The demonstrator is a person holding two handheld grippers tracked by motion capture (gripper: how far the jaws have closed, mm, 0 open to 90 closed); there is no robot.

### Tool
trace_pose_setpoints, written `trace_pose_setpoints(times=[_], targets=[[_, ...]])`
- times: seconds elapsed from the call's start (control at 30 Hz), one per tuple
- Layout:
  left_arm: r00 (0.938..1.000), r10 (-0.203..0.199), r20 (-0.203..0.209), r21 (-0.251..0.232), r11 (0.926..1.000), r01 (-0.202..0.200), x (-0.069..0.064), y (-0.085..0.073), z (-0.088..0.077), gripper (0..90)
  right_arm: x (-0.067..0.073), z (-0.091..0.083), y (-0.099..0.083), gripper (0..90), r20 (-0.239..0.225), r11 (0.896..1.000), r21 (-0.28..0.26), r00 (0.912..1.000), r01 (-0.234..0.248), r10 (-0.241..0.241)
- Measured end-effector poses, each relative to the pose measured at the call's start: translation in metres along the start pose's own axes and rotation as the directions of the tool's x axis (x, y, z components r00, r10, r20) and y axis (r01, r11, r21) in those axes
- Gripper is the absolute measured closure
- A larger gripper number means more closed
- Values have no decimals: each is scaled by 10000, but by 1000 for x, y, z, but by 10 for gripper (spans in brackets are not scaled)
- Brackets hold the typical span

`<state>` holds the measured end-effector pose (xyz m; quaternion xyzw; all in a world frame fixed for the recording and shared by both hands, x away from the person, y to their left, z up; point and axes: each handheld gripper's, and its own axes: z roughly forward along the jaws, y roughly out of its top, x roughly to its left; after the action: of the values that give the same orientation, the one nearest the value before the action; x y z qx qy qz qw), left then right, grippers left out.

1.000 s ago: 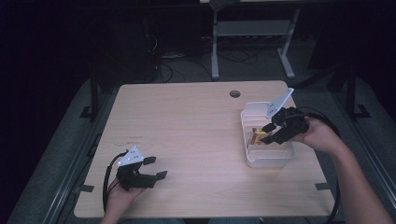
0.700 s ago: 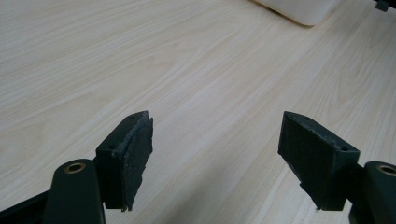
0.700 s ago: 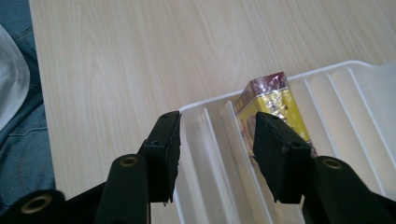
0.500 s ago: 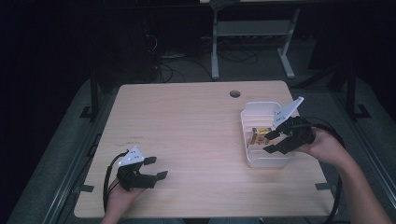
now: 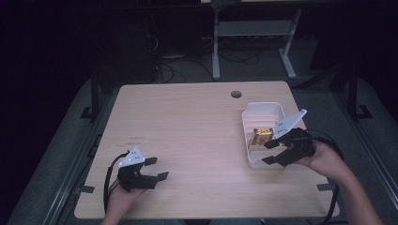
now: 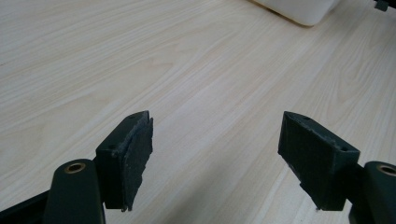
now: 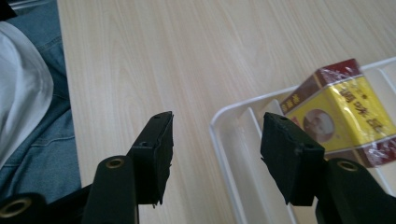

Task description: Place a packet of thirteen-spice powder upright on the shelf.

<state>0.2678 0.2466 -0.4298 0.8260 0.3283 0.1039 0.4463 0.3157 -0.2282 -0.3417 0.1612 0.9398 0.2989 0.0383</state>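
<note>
A small yellow and maroon box [image 5: 262,136] lies in the white ridged tray [image 5: 263,110] at the table's right. My right gripper [image 5: 266,153] hovers at the tray's near end, just short of the box and apart from it. Its jaws have just been opening and nothing is between them. In the right gripper view the box [image 7: 341,116] lies beyond the right jaw, inside the tray rim [image 7: 224,140]. My left gripper [image 5: 157,168] rests at the table's near left, open and empty, over bare wood [image 6: 215,158].
The light wooden table [image 5: 187,126] has a round cable hole [image 5: 236,94] at its far edge. A corner of the tray [image 6: 299,9] sits far off in the left gripper view. The person's jeans [image 7: 32,154] lie beyond the table edge.
The right gripper has let go of the box, which now lies in the tray. It has drawn back toward the tray's near end, opening its jaws. The left gripper has kept still.
</note>
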Motion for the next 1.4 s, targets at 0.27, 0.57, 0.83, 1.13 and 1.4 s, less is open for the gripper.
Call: trace_pose_setpoints(times=[0.27, 0.57, 0.83, 1.13, 1.4], targets=[[10000, 4, -5, -6, 10000, -4, 0, 0, 0, 253, 12, 9, -5, 418, -191, 9998, -156, 9998, -96, 93], [10000, 57, -60, 56, 10000, -56, 1, 0, -1, 253, 21, 22, -10, 396, -433, 9992, -272, 9987, -294, 282], [9999, 80, -76, 56, 10000, -79, 1, 0, -1, 253, 32, 38, -8, 378, -637, 9986, -425, 9975, -317, 290], [9999, 115, -59, 71, 9999, -115, 1, 0, -2, 253, 44, 58, 3, 361, -830, 9989, -448, 9965, -118, 80], [9999, 134, -75, 106, 9999, -134, 0, 0, -2, 253, 50, 79, 9, 356, -1171, 9984, -540, 9931, -178, 113]])
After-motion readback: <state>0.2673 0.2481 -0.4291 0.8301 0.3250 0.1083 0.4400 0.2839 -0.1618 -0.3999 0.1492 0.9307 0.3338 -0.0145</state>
